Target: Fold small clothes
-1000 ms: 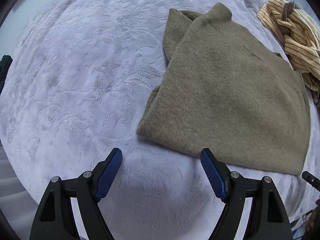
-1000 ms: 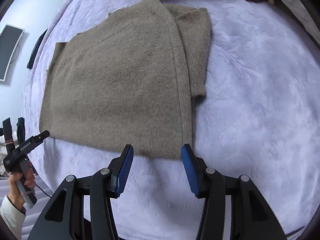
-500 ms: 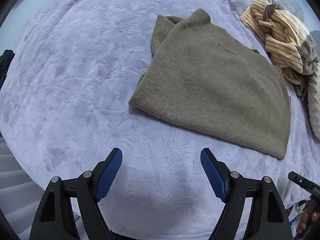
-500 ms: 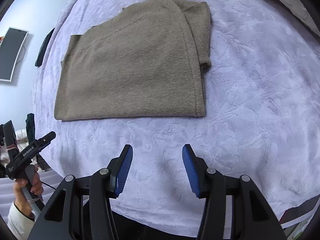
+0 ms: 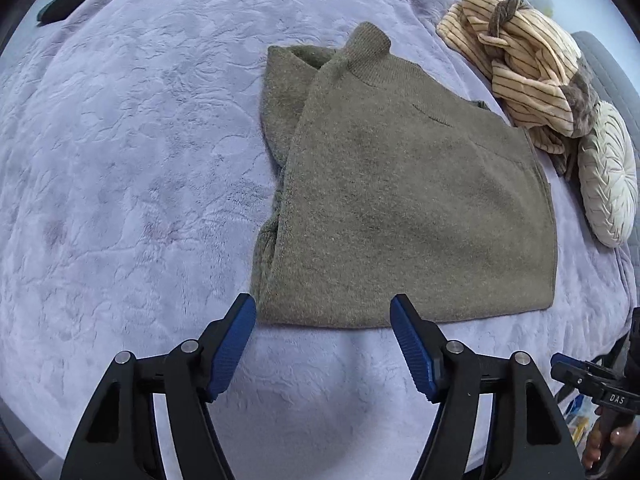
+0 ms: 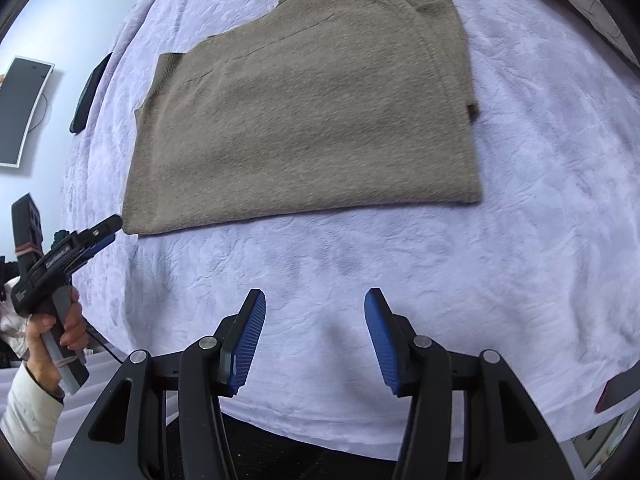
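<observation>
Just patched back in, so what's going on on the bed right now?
A person holds a gripper in each hand over a lavender plush blanket. A folded olive-brown knit sweater lies flat on it, untouched. The left gripper hangs at the sweater's near edge, its jaws just narrowed with nothing between the pads. The right gripper is open over bare blanket. A striped tan garment lies bunched beyond.

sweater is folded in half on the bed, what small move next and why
Probably lower the left tongs onto the near left corner of the sweater. Both tongs are open and empty, and the left already sits at that hem, so it could lift it for the next fold.
</observation>
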